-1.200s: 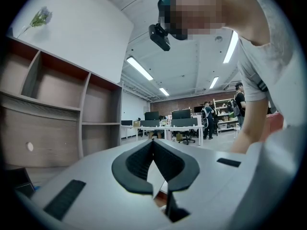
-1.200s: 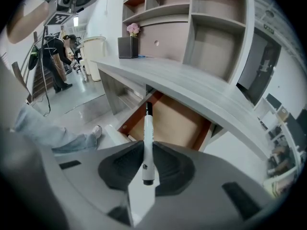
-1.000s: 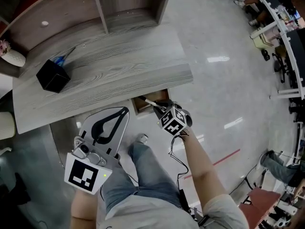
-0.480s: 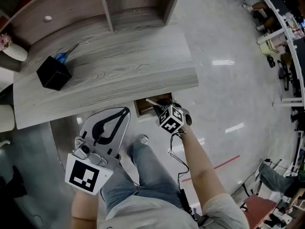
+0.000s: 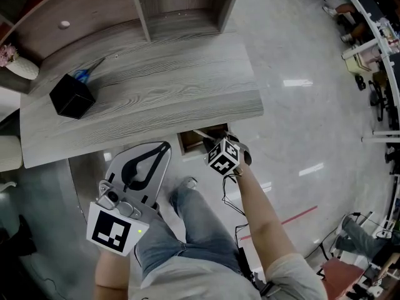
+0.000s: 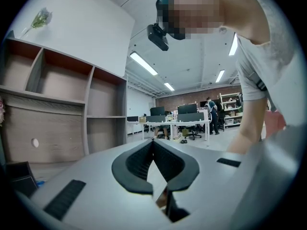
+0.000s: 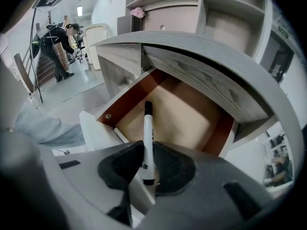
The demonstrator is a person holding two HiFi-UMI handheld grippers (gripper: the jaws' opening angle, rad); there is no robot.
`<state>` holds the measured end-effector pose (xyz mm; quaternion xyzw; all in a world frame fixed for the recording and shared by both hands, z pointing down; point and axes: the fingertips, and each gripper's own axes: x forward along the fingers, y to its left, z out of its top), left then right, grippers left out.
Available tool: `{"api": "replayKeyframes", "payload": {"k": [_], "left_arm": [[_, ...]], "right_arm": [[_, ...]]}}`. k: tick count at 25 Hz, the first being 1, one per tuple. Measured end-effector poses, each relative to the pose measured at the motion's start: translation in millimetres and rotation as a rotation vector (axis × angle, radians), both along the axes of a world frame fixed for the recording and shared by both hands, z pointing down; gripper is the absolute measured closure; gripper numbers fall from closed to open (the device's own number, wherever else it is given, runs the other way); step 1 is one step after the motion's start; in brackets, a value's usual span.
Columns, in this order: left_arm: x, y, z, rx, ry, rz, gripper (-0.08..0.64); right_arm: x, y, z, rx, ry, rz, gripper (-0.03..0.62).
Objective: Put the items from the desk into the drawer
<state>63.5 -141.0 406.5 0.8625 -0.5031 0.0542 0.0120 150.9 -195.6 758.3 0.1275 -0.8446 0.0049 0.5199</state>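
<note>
The grey wood-grain desk (image 5: pixel 156 86) fills the upper middle of the head view, and below its front edge, at frame centre, the drawer (image 5: pixel 191 140) stands pulled open. Only a sliver of it shows there. The right gripper view looks into its pale floor and red-brown walls (image 7: pixel 177 114). The left gripper (image 5: pixel 164 146) hangs at lower left over the person's lap, its jaws closed tip to tip with nothing between them (image 6: pixel 153 145). The right gripper (image 5: pixel 211 141) is at the mouth of the drawer, pinching the butt end of a white marker (image 7: pixel 147 138) whose black cap points in over the drawer floor. This looks like the placing step, and the next move calls for lowering the marker into the drawer and opening the jaws to let it drop flat. A black box (image 5: pixel 72 97) with something blue (image 5: pixel 80 76) at its back sits at the desk's left, probably the next item. A thin white stick (image 7: pixel 120 137) lies by the drawer's front wall, too cut off to identify.
</note>
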Motion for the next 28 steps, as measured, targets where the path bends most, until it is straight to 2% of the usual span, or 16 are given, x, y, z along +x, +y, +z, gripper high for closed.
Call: {"api": "replayKeyframes", "payload": {"k": [9, 11, 13, 22, 28], "left_arm": [[8, -2, -1, -0.003, -0.009, 0.026, 0.555], [10, -2, -3, -0.002, -0.01, 0.034, 0.555], [13, -1, -5, -0.001, -0.014, 0.045, 0.555], [23, 4, -28, 0.019, -0.011, 0.107, 0.555], [32, 12, -49, 0.047, -0.012, 0.163, 0.555]], "right_arm": [[5, -1, -7, 0.014, -0.023, 0.027, 0.509], [7, -1, -13, 0.036, -0.034, 0.032, 0.572], [7, 1, -20, 0.037, -0.051, 0.039, 0.583], [0, 9, -70, 0.031, -0.178, 0.128, 0.584], [-12, 23, -132, 0.047, -0.331, 0.198, 0.584]]}}
